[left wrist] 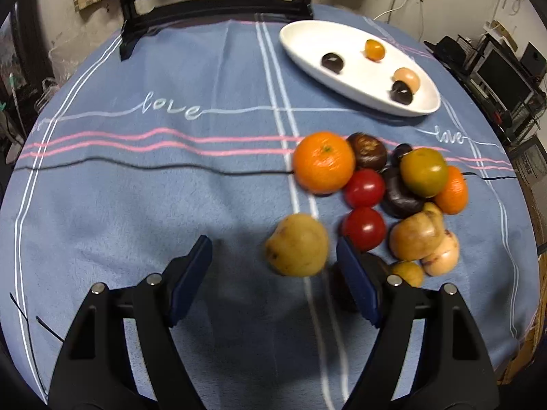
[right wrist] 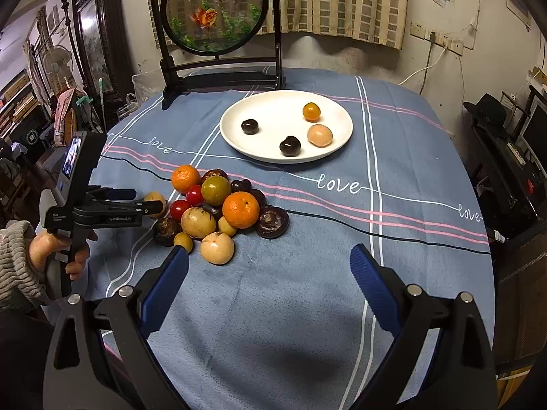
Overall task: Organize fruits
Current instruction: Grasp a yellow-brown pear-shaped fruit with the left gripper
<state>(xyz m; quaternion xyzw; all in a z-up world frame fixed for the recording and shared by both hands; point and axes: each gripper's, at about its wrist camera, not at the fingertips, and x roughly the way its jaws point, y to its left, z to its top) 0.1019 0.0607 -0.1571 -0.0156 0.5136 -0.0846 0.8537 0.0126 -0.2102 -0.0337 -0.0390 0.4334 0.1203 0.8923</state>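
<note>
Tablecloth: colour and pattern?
The tablecloth is blue-grey with white, pink and black stripes and white "love" script; clearest in the right wrist view.

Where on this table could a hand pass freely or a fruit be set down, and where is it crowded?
Free: the middle of the white plate between its four small fruits; the blue tablecloth right of the plate; the cloth between the fruit pile and the right gripper. Crowded: the pile itself, with the left gripper at its left edge.
</note>
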